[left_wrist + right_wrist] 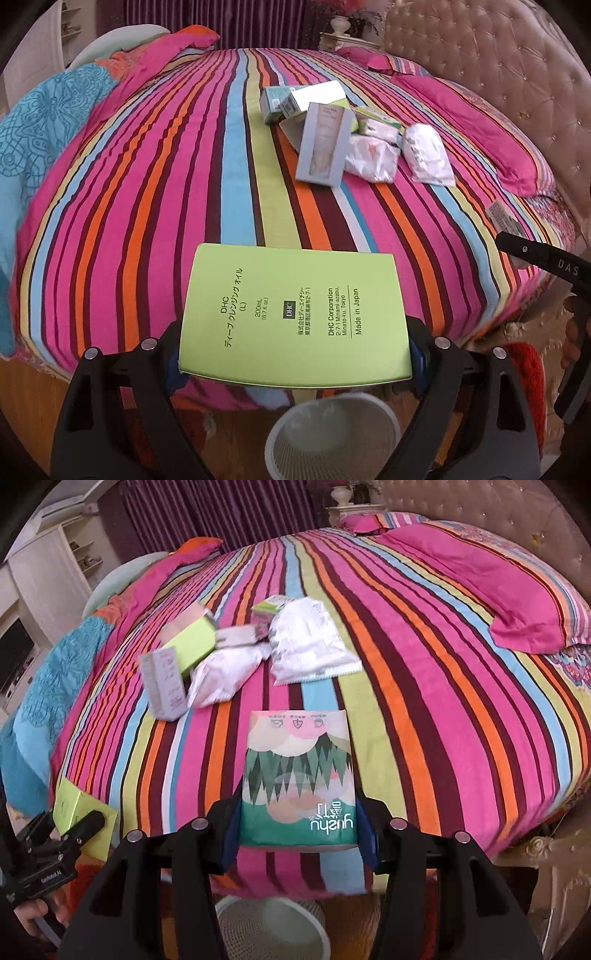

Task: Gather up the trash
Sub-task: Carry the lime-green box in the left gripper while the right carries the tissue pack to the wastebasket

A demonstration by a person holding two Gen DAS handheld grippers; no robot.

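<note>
My left gripper (295, 354) is shut on a lime green DHC box (291, 314), held above a white mesh waste basket (332, 435) beside the bed. My right gripper (299, 827) is shut on a green tissue pack (299, 779), also held over the basket (273, 930). More trash lies on the striped bedspread: a grey-blue box (321, 144), small boxes (280, 103) and white plastic wrappers (428, 153). The right wrist view shows the same pile: a grey box (166, 683), a green box (192, 642) and white wrappers (310, 642).
The striped bed (147, 203) fills both views, with pink pillows (480, 579) and a tufted headboard (498, 66) at the right. A blue quilt (44, 129) lies at the left. The other gripper shows at each view's edge: right (546, 266), left (70, 834).
</note>
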